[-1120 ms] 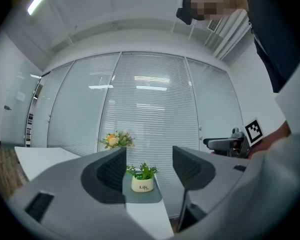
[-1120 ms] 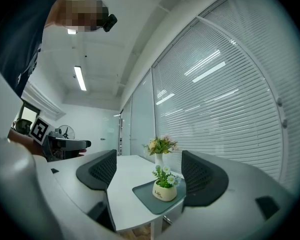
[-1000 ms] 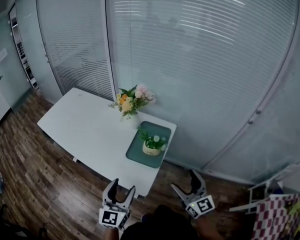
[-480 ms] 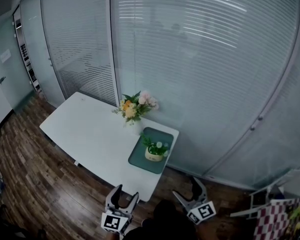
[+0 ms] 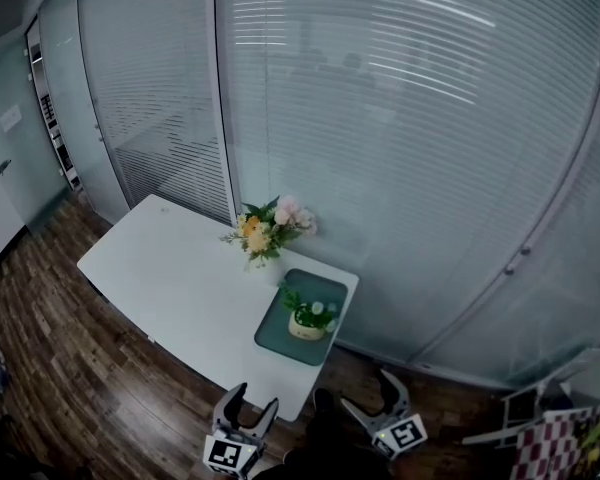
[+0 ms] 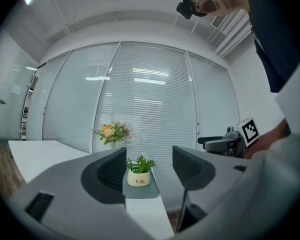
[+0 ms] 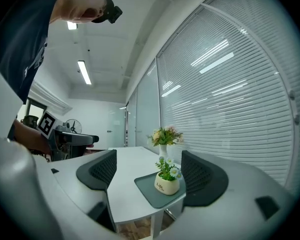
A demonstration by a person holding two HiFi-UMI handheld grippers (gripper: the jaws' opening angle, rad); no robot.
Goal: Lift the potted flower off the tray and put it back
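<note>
A small cream pot with green leaves and white flowers, the potted flower [image 5: 309,317] [image 6: 139,173] [image 7: 167,180], stands on a grey-green tray [image 5: 296,340] [image 6: 142,190] [image 7: 152,189] at the near right end of a white table [image 5: 170,268]. My left gripper [image 5: 248,409] [image 6: 144,168] and right gripper [image 5: 372,396] [image 7: 147,170] hang low at the bottom of the head view, short of the table's near edge. Both stand open with nothing between their jaws. Each gripper view frames the pot between its jaws, still far off.
A vase of pink and orange flowers [image 5: 268,231] [image 6: 110,133] [image 7: 164,137] stands on the table just beyond the tray. Glass walls with blinds [image 5: 400,118] run behind and to the right. Dark wood floor [image 5: 70,378] surrounds the table.
The head view has shifted slightly, so the table and tray sit a little lower in the picture. Both grippers have dropped a little toward the bottom edge and stay open.
</note>
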